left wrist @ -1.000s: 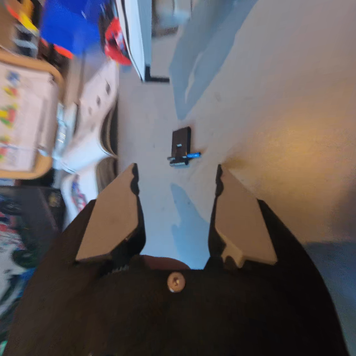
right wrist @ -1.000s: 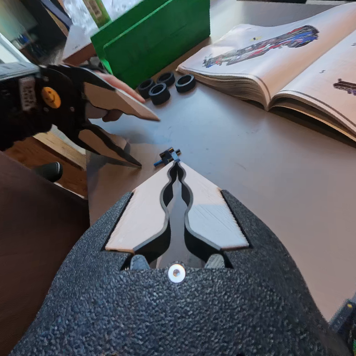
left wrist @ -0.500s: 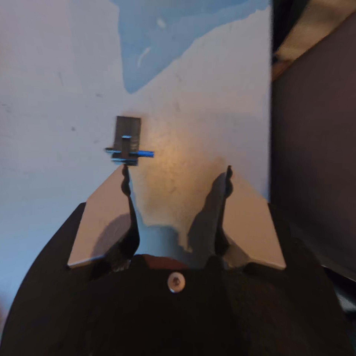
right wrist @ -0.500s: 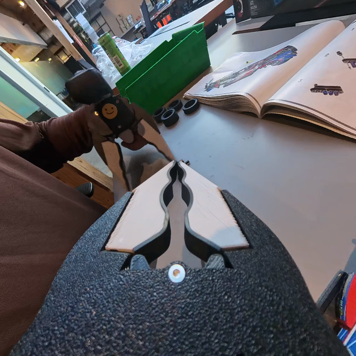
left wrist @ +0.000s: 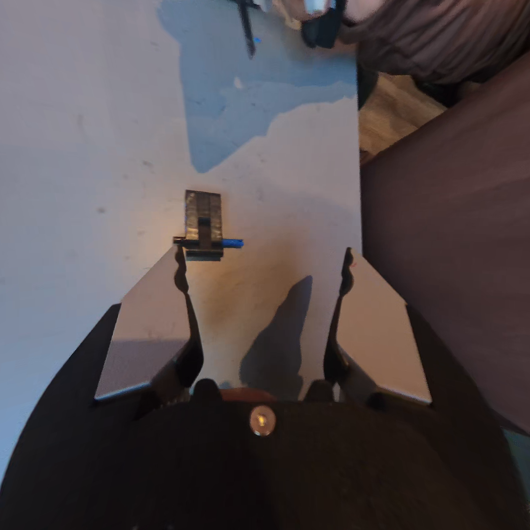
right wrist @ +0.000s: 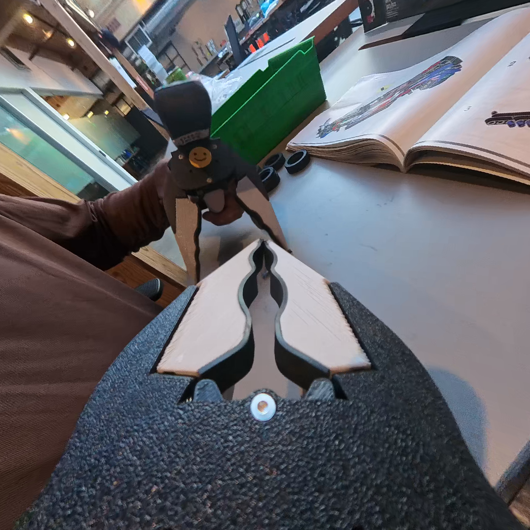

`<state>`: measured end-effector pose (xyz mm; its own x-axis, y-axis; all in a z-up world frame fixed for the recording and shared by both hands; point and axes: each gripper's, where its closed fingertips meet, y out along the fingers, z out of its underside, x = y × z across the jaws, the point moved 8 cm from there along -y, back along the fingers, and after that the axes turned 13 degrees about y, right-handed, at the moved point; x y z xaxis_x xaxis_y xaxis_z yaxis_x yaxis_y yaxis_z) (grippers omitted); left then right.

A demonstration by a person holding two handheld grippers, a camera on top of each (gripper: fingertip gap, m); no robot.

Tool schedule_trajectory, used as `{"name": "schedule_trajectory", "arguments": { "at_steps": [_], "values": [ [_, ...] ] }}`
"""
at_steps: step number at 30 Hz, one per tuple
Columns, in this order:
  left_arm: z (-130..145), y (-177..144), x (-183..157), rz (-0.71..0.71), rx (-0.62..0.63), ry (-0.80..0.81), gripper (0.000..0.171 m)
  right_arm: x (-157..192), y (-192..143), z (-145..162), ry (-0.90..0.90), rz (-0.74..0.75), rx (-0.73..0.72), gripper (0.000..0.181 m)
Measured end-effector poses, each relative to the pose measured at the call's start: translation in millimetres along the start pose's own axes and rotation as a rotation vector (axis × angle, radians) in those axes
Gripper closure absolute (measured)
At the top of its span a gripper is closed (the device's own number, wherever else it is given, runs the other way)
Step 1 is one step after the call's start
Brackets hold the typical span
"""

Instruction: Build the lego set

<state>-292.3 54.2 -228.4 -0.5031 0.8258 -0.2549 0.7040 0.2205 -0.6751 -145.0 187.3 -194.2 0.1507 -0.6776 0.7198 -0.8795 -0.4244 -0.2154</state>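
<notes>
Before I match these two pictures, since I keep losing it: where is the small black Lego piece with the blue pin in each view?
Left wrist view: the Lego piece lies centre-left on the table, at one fingertip of the open left gripper.
Right wrist view: not clearly visible; the shut right gripper covers that spot.
Shared landmark: the table edge nearest the person.
</notes>
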Motion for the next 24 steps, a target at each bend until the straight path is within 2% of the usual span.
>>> {"name": "schedule_trajectory", "arguments": {
  "at_steps": [3, 8, 12, 13, 15, 19, 22, 24],
  "values": [
    [0, 5, -11, -0.007, 0.004, 0.015, 0.065, 0, -2, -2, 0.021, -0.009, -0.014, 0.181],
    [-4, 14, -41, 0.112, -0.039, -0.009, 0.065, 0, -2, -4, 0.040, -0.031, -0.021, 0.181],
    [-7, 10, -39, 0.029, -0.050, 0.045, 0.073, 2, 4, -2, 0.076, -0.076, -0.016, 0.181],
    [-10, 5, -35, -0.010, -0.072, 0.039, 0.079, 3, 6, -2, 0.094, -0.099, -0.019, 0.181],
    [-20, -4, -22, -0.110, -0.162, -0.040, 0.104, 6, 9, -2, 0.133, -0.149, -0.031, 0.181],
    [-37, -14, -9, -0.074, -0.436, -0.203, 0.128, 10, 16, -2, 0.181, -0.222, -0.045, 0.181],
    [-40, -12, -1, -0.094, -0.489, -0.250, 0.128, 13, 19, 0, 0.189, -0.248, -0.045, 0.181],
    [-44, -9, -2, -0.057, -0.513, -0.264, 0.129, 14, 20, 0, 0.184, -0.254, -0.048, 0.181]
  ]
}}
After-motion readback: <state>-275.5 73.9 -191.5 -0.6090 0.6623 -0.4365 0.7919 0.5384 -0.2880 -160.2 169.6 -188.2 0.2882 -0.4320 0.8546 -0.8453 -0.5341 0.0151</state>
